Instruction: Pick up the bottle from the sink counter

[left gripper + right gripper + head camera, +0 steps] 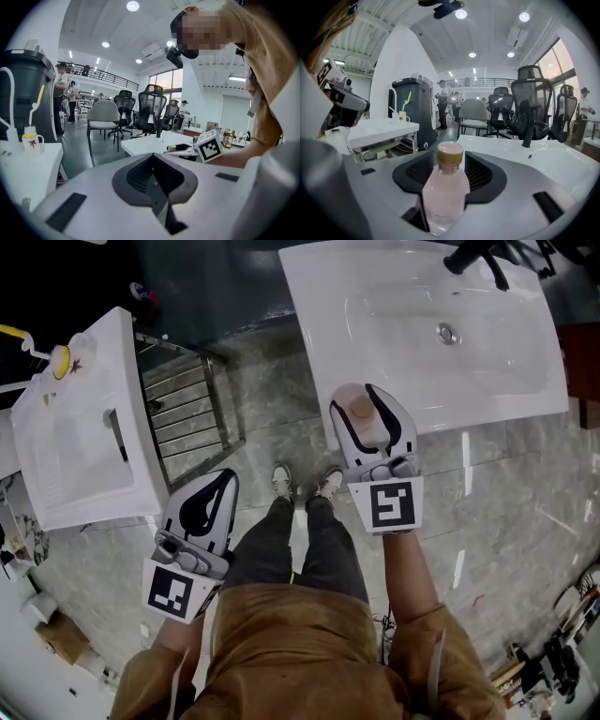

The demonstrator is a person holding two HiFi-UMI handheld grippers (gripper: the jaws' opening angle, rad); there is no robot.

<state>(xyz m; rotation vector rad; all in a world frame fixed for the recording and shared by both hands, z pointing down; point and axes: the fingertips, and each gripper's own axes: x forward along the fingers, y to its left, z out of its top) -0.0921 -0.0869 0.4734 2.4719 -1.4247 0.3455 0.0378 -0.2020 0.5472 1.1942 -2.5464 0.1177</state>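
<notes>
A small clear bottle (pixel 361 410) with pale pink liquid and a tan cap stands upright at the front left corner of the white sink counter (pixel 323 306). My right gripper (pixel 363 397) has a jaw on each side of it. In the right gripper view the bottle (pixel 445 190) fills the gap, and the black pads (pixel 480 171) press on its body. Whether its base still rests on the counter is hidden. My left gripper (pixel 223 478) hangs low at the left over the floor. In the left gripper view it (pixel 152 164) is shut, with nothing between its jaws.
A basin with a drain (pixel 447 333) and a black faucet (pixel 476 255) lies beyond the bottle. At the left are a white table (pixel 75 437) with a cup (pixel 61 360) and a metal rack (pixel 187 409). The person's legs are on the marble floor (pixel 497 521).
</notes>
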